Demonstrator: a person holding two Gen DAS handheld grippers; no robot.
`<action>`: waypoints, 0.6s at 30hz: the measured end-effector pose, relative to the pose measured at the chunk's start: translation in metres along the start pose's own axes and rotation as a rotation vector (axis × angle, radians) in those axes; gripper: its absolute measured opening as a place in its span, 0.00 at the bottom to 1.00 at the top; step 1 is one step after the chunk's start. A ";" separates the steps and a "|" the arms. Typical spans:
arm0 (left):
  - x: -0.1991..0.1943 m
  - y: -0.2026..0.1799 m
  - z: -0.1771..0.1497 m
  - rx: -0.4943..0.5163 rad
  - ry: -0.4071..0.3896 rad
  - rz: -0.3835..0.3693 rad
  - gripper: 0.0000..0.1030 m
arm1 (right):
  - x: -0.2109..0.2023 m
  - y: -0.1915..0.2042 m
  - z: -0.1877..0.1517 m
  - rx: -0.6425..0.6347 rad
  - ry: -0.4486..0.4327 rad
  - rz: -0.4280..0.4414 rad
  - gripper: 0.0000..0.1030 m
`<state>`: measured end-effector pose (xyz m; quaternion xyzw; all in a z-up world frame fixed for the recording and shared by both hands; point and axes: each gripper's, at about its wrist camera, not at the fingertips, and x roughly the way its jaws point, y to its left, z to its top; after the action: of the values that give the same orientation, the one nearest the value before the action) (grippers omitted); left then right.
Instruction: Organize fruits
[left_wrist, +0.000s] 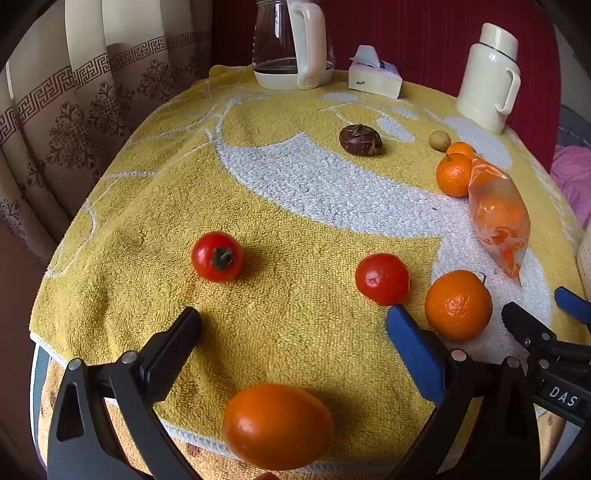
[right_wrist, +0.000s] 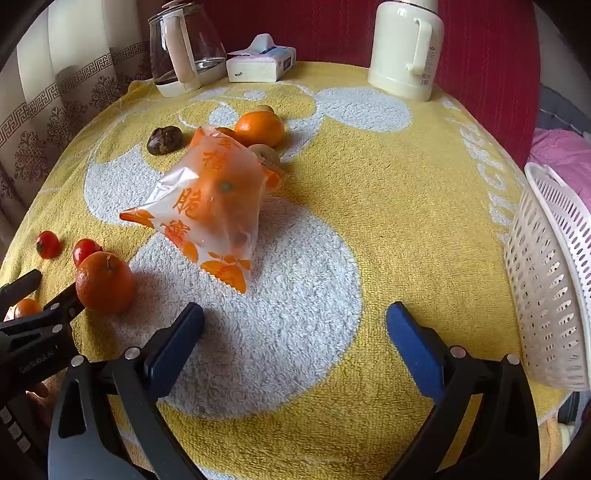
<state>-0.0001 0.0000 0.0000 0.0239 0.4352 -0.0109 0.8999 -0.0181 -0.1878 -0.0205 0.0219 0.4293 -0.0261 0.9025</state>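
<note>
My left gripper is open above the yellow towel. An orange oval fruit lies between its arms, close to the camera. Two red tomatoes lie ahead of it, and a mandarin sits by its right finger. My right gripper is open and empty over the white patch of the towel. A bagged orange lies ahead of it. A mandarin sits at its left. More mandarins and a dark brown fruit lie farther back.
A white perforated basket stands at the right table edge. A glass kettle, a tissue box and a cream flask line the back. A small yellowish fruit lies near the mandarins. A curtain hangs at the left.
</note>
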 end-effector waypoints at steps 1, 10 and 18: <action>0.000 0.000 0.000 0.000 0.000 0.000 0.95 | 0.000 0.000 0.000 0.000 0.000 0.000 0.97; 0.000 0.000 0.000 0.000 0.001 -0.001 0.95 | 0.000 0.000 0.000 0.000 0.001 -0.002 0.97; 0.000 0.000 0.000 -0.001 0.001 -0.001 0.95 | 0.000 0.001 0.000 0.002 0.002 0.003 0.97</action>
<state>0.0001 -0.0002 -0.0002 0.0233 0.4357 -0.0113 0.8997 -0.0181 -0.1869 -0.0206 0.0234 0.4301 -0.0250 0.9021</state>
